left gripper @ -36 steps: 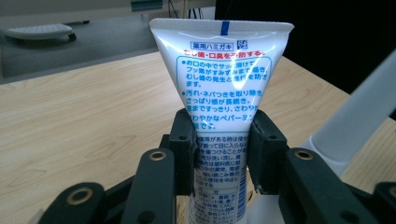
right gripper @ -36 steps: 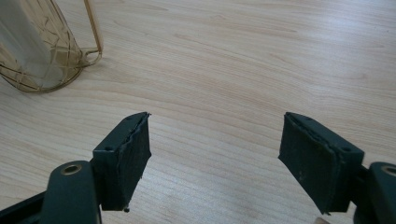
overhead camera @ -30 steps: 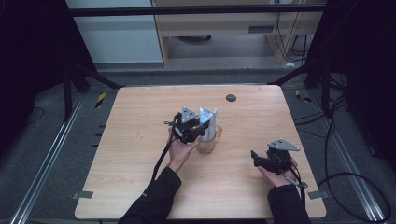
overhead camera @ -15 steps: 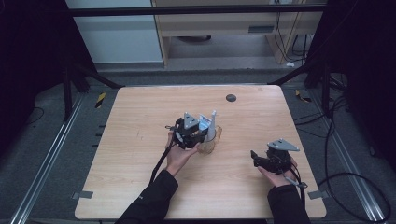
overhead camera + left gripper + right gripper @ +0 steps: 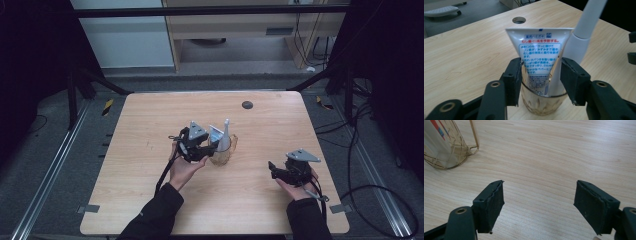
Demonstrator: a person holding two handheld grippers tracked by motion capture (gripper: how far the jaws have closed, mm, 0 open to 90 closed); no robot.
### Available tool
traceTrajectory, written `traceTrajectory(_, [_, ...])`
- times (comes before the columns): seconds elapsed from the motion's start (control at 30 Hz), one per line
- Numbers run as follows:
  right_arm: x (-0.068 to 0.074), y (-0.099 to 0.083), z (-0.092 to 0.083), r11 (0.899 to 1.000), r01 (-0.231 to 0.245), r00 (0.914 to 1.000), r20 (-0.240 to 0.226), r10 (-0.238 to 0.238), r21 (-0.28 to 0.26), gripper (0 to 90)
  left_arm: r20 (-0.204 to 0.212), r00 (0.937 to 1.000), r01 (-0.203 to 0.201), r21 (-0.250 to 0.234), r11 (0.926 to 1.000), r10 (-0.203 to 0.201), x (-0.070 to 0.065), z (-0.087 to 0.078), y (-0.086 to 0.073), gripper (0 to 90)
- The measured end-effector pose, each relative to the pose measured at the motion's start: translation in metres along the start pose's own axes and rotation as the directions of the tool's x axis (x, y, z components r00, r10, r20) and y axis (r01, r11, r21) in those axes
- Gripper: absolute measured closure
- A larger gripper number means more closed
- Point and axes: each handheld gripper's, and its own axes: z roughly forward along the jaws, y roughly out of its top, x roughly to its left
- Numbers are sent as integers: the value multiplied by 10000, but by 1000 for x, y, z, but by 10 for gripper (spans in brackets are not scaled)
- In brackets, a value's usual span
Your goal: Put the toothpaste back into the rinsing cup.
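From the high view, the left hand-held gripper sits just beside an amber cup mid-bench, the right hand-held gripper well apart. The left gripper view shows its jaws, just opening, flanking without pressing the toothpaste tube standing in the cup beside a white toothbrush handle. The right gripper view shows jaws wide open over bare wood.

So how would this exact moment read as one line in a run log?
left gripper: jaws just opening, white toothpaste tube between, standing in amber glass cup | right gripper: open, over wooden table
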Motion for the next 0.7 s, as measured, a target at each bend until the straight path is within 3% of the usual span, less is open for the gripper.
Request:
traceTrajectory(0.33, [-1, 0, -1, 10000, -19, 10000, 3, 19, -10, 225, -389, 9992, 26, 180, 9998, -19, 21, -43, -21, 432])
traceTrajectory(0.5, [-1, 0, -1, 10000, -45, 10000, 8, 45, 18, 218, -770, 9968, 270, 478, 9985, -233, 35, -60, -44, 411])
traceTrajectory(0.7, [0, 0, -1, 9999, -84, 10000, 1, 84, 84, 213, -1337, 9888, 781, 806, 9937, -669, 53, -73, -77, 387])
